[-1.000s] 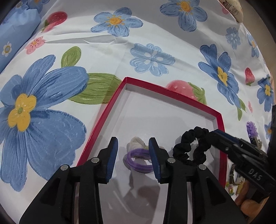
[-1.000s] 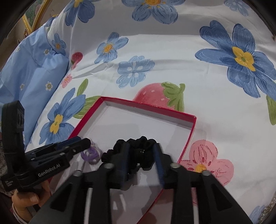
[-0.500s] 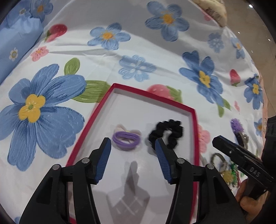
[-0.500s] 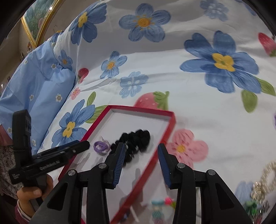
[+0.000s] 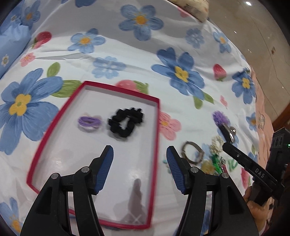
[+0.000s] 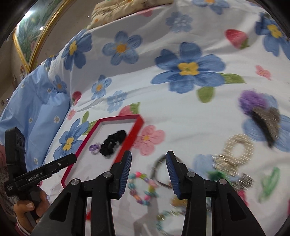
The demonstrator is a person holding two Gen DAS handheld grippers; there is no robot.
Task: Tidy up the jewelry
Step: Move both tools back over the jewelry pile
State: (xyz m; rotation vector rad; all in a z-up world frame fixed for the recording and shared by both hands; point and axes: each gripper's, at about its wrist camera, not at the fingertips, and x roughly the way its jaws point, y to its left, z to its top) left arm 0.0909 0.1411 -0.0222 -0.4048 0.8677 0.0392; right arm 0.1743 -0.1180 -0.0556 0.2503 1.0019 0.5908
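A red-rimmed box point(image 5: 158, 127) lies on the flowered bedspread. Inside it rest a purple hair tie point(image 5: 89, 122) and a black scrunchie point(image 5: 126, 123), side by side. My left gripper point(image 5: 139, 150) hovers above the box's near half, its jaws opening with nothing between them. My right gripper point(image 6: 149, 158) stands open and empty over a loose pile to the right of the box. Below it are a coloured bead bracelet point(image 6: 140, 188) and a dark ring point(image 6: 159, 174). A pearly loop point(image 6: 235, 150) and a purple pompom clip point(image 6: 253, 101) lie farther right.
A blue pillow point(image 6: 36, 101) sits left of the box, with a gold-framed picture point(image 6: 30, 36) behind it. A beige cushion point(image 6: 126, 7) lies at the bed's far end. The bed's right edge drops to a shiny floor point(image 5: 253, 45). A hand point(image 6: 27, 208) grips the left tool.
The left gripper let go of the purple tie and the right one let go of the black scrunchie, both left in the box. Both pulled back and up; the right swung right over the pile.
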